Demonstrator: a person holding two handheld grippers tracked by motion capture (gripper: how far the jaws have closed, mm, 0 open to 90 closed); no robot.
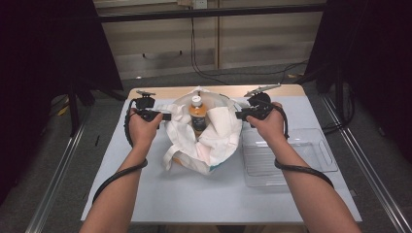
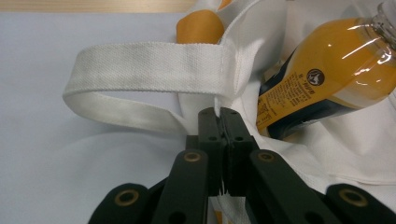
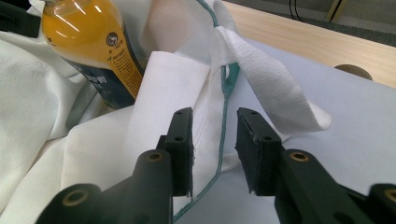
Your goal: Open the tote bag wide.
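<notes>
Table (image 1: 145,194): left gripper (image 2: 222,114) clamps bag (image 1: 218,141); right gripper (image 3: 214,123) parted; bottle (image 3: 88,42) label unreadable.

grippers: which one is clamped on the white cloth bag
The left gripper, shut on the white cloth bag at its rim; the right gripper stands open, pads off the cloth.

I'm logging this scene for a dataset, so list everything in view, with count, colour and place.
cloth bag: one, white with teal seam, table centre, mouth open
bottle: one, orange drink, white cap, standing in the bag
clear tray: one, transparent, right of the bag
table: one, pale blue-grey top, wooden far edge
cables: several, black, floor behind the table
left gripper: one, black, shut on the bag's edge by a handle
right gripper: one, black, jaws apart astride the bag's teal-seamed edge
forearms: two, entering from the bottom
</notes>
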